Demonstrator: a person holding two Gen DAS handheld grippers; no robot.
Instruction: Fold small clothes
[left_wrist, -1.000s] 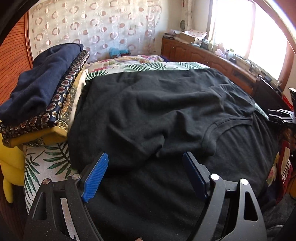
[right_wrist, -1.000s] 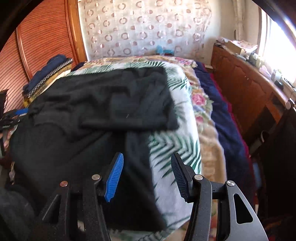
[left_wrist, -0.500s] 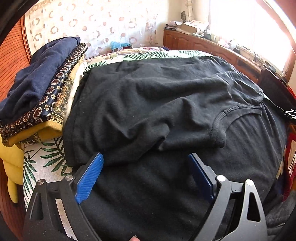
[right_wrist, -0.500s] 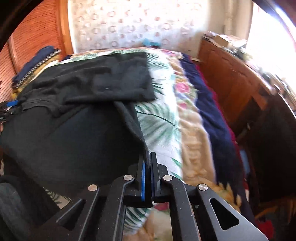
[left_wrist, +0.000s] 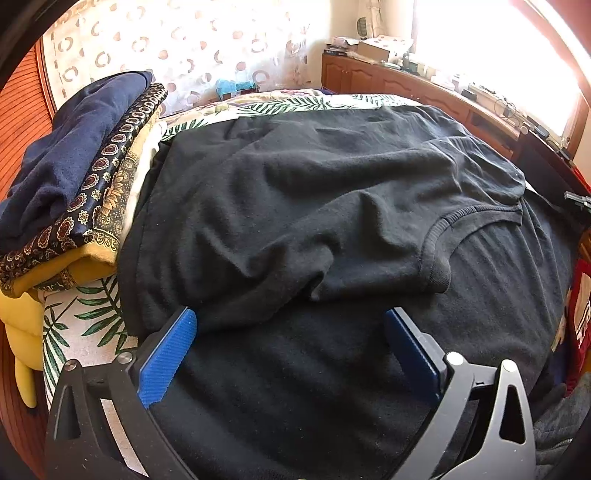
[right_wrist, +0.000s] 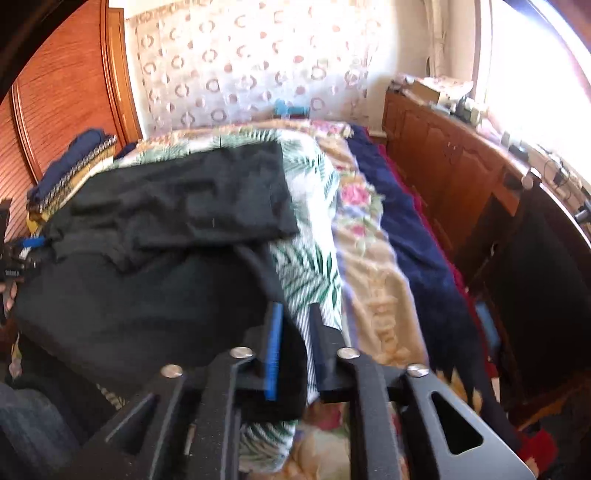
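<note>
Patterned curtain (left_wrist: 177, 40) on back wall, wooden sideboard (right_wrist: 443, 155) (cluttered top), bright sunlit window (left_wrist: 491, 44), wooden wardrobe (right_wrist: 66, 85)

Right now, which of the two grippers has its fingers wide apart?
The left gripper: its blue pads stand wide apart above the black shirt. The right gripper has its fingers nearly closed, with the shirt's edge between them.

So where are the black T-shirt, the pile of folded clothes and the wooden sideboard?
black T-shirt (left_wrist: 332, 206): left wrist view, wrinkled middle.
pile of folded clothes (left_wrist: 74, 173): left wrist view, navy top layer.
wooden sideboard (right_wrist: 443, 162): right wrist view, door front.
</note>
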